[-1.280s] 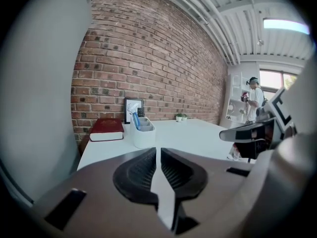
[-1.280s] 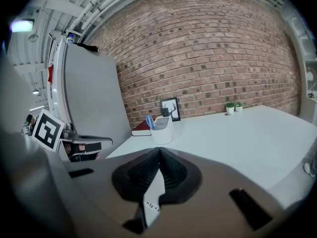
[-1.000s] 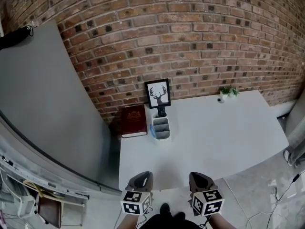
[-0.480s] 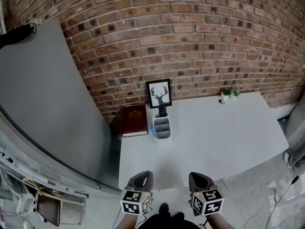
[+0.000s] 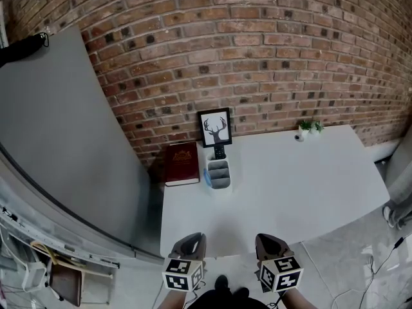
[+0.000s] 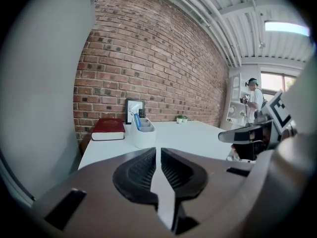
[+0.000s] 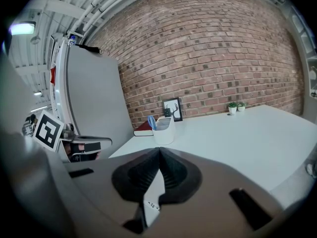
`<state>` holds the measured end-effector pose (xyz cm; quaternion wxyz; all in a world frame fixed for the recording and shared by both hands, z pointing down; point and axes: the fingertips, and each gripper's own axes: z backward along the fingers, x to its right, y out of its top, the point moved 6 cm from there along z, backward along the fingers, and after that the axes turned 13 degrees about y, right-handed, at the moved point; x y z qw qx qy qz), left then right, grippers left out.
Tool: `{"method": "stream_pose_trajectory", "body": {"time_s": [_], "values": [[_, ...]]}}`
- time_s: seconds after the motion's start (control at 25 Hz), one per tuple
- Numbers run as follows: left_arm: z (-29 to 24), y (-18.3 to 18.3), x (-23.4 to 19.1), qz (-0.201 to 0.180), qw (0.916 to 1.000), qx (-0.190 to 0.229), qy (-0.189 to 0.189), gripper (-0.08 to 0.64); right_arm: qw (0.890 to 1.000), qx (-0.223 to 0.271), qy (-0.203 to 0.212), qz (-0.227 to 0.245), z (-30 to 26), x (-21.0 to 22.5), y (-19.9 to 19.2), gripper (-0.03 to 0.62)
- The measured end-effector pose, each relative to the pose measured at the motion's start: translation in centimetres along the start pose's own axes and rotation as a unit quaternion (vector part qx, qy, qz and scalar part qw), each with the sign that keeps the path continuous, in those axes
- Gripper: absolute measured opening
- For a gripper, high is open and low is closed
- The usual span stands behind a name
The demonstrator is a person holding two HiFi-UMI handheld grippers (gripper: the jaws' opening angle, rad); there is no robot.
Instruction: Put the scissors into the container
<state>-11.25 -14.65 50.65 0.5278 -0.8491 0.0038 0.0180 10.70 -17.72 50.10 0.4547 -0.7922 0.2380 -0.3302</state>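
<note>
**A:** Where are the scissors (image 5: 206,176)?

**B:** At the left side of the container (image 5: 219,174). Only the blue handle loops show, sticking up above its rim. They look to be standing inside it already, though I can't rule out that they just lean on the outside wall.

**A:** And the claws?

**B:** The left gripper (image 6: 157,168) and the right gripper (image 7: 159,170) are both well to the near side of the container. Each has its ribbed pads pressed together with nothing between them.

**A:** How would the scissors handle?

**B:** My guess is light and stiff, with slick plastic loops and thin blades (those would slip between pads). I'd pinch across the handle loops or just below them. The container looks light too and could tip or slide if the scissors get levered against its wall.
</note>
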Motion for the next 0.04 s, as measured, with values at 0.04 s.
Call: {"method": "stream_pose_trajectory", "body": {"time_s": [0.04], "values": [[-0.01, -0.04, -0.01, 0.0, 1.0, 0.0, 0.0, 0.032, 1.0, 0.0, -0.001, 0.0, 0.01, 0.03, -0.04, 0.0]]}}
